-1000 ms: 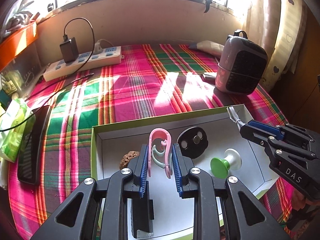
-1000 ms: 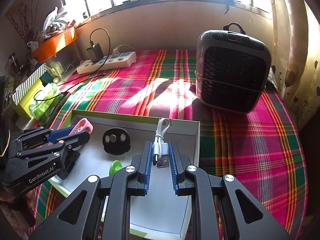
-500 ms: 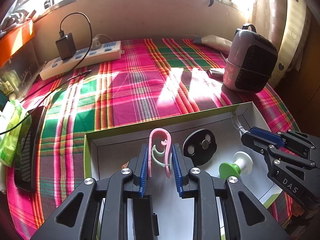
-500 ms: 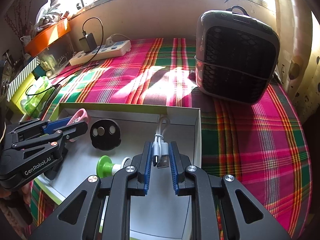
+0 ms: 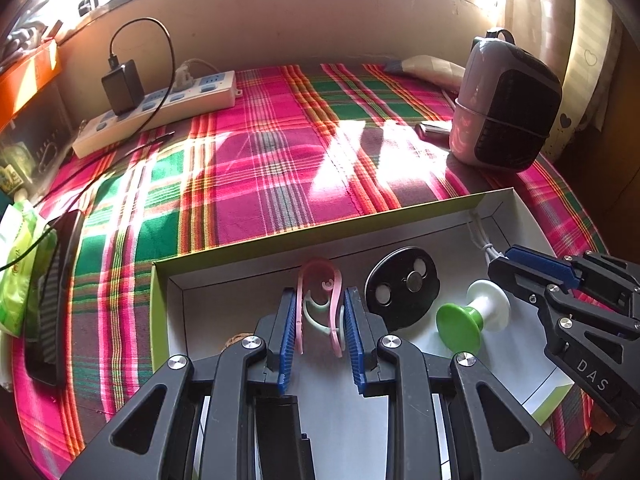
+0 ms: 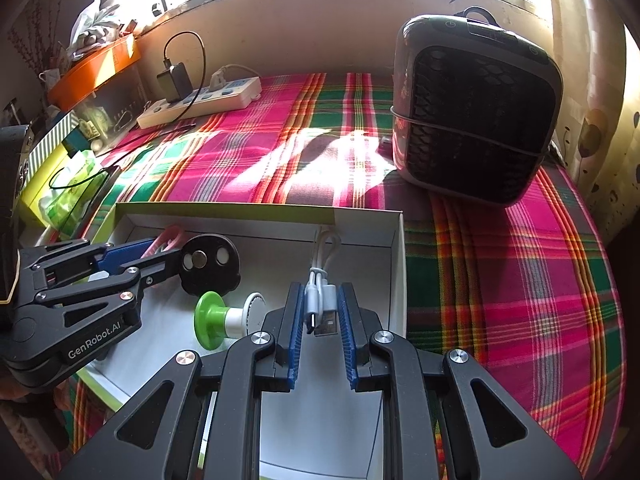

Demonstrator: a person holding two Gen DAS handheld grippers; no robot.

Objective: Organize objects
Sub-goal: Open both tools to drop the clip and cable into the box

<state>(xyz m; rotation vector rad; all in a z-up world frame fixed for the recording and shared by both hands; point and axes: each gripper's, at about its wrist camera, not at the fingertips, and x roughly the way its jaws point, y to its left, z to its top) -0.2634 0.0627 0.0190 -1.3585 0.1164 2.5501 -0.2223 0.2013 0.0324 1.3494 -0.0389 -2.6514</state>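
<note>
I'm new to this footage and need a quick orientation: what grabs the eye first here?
The bright pink-and-green plaid cloth covering the table stands out first, with a dark space heater at its far right. Nearer, a shallow white box holds a black disc and a green-and-white spool; over it, the left gripper clamps a pink clip and the right gripper a coiled white USB cable.

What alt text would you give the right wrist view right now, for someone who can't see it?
The right gripper is shut on a bundled white USB cable over the far right corner of a white box. In the box the left gripper grips a pink clip beside a black disc and a green-and-white spool.
</note>
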